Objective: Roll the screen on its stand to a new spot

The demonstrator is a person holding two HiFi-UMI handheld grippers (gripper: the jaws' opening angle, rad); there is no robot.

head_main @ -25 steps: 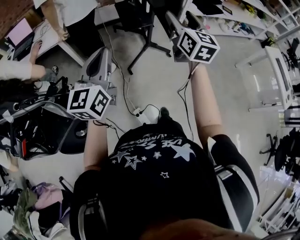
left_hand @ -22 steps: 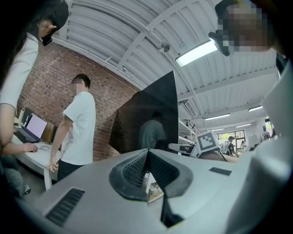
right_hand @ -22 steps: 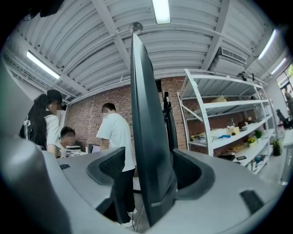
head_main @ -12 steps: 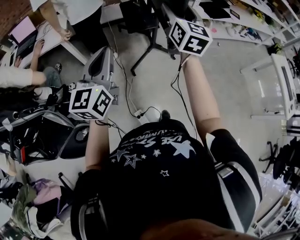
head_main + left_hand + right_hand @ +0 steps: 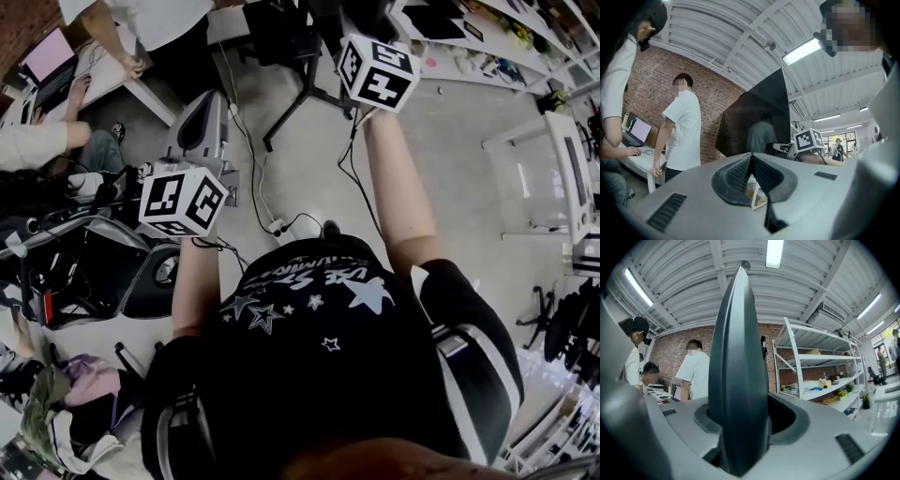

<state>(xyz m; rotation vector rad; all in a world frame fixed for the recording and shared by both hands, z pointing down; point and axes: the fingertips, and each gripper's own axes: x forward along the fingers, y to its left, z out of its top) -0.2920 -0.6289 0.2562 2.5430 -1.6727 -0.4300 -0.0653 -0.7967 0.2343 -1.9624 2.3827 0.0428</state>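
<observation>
The screen (image 5: 757,117) is a big dark panel on a black stand whose legs (image 5: 298,89) spread over the floor ahead of me. In the right gripper view its edge (image 5: 738,357) rises tall and edge-on between the jaws of my right gripper (image 5: 745,427). Those jaws are closing around it. The edge lies against the left pad, and a dark gap shows at its right side. My left gripper (image 5: 751,157) hangs lower left of the screen with its pad tips met and nothing in them. Its marker cube (image 5: 183,200) is by my left hand.
A person in a white shirt (image 5: 682,136) stands at a desk (image 5: 103,80) with a laptop (image 5: 42,61) to the left. Cables and a power strip (image 5: 277,225) cross the floor. Metal shelving (image 5: 815,366) stands at the right, and bags and gear (image 5: 75,272) crowd the left.
My right gripper has reached forward and left to the screen. The left gripper has hardly moved.
</observation>
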